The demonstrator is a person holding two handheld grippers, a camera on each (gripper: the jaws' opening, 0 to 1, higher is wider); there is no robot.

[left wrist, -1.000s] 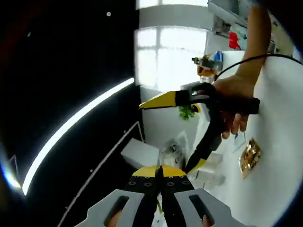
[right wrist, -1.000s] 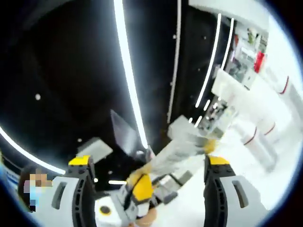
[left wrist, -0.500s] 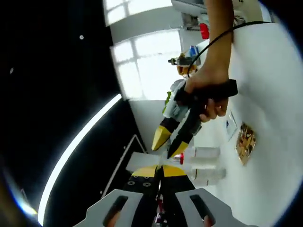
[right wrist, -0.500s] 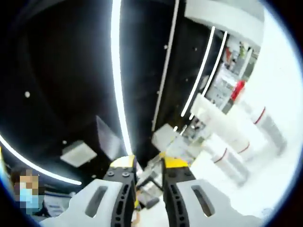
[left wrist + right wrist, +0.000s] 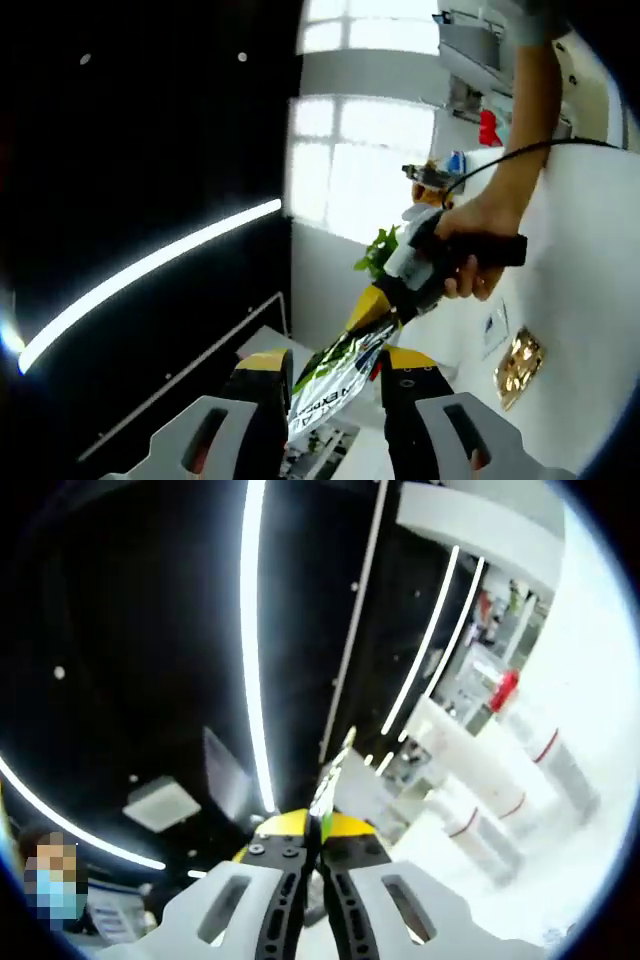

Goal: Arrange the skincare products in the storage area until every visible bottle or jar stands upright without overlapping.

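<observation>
We saw one sachet [image 5: 335,385] pinched by the right gripper [image 5: 372,308], the left gripper [image 5: 335,365] spread wide around it. Three white bottles [image 5: 545,755] lay on the table [image 5: 600,680].

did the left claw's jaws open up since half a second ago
Yes. The left claw had its yellow tips touching; now they stand apart on either side of a green and white packet that the right claw pinches at its top.

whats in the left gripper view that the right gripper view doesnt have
Left gripper view: the open left gripper, a hand holding the right gripper, a gold packet, a window. Right gripper view: white bottles with red bands. Both: the green-and-white sachet pinched by the right gripper, and bright light strips.
</observation>
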